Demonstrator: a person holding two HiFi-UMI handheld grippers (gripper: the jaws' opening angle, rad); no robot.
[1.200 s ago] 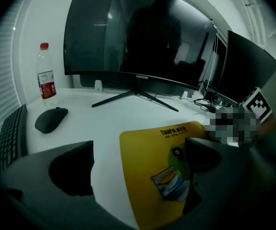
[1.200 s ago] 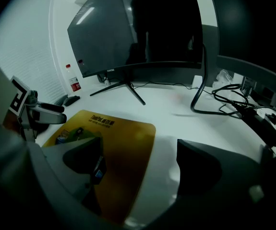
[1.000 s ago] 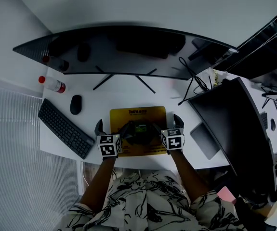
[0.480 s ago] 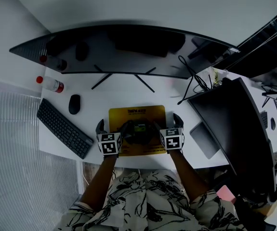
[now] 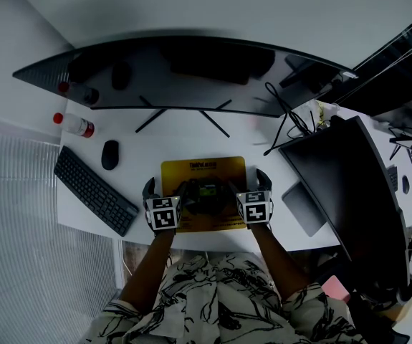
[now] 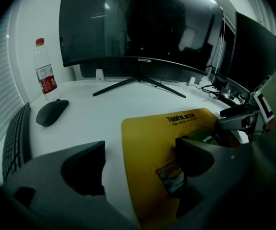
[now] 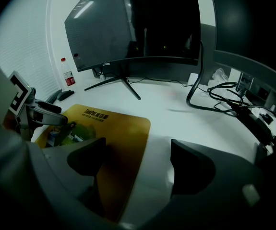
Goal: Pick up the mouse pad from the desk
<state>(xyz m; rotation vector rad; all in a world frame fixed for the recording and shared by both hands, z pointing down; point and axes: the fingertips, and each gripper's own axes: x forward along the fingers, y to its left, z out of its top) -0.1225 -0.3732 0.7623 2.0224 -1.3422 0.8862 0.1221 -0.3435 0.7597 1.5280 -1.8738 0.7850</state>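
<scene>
Head view showed both forearms reaching forward and down, with the left tool (image 5: 165, 193) and right tool (image 5: 247, 185) tilted down at the near corners of the yellow mouse pad (image 5: 204, 169). The pad lay flat on the white surface (image 5: 248, 138). Each tool's jaws stood apart, straddling a side edge of the pad without clamping it, and had just been closing. Since a second before, hands and pad had hardly shifted. A keyboard (image 5: 94, 190), mouse (image 5: 110, 155) and bottle (image 5: 77, 125) lay to the left. A curved monitor (image 5: 184, 74) stood behind, with a dark screen (image 5: 349, 185) and cables (image 5: 288, 124) to the right. The dark patch mid-pad was perhaps print.
</scene>
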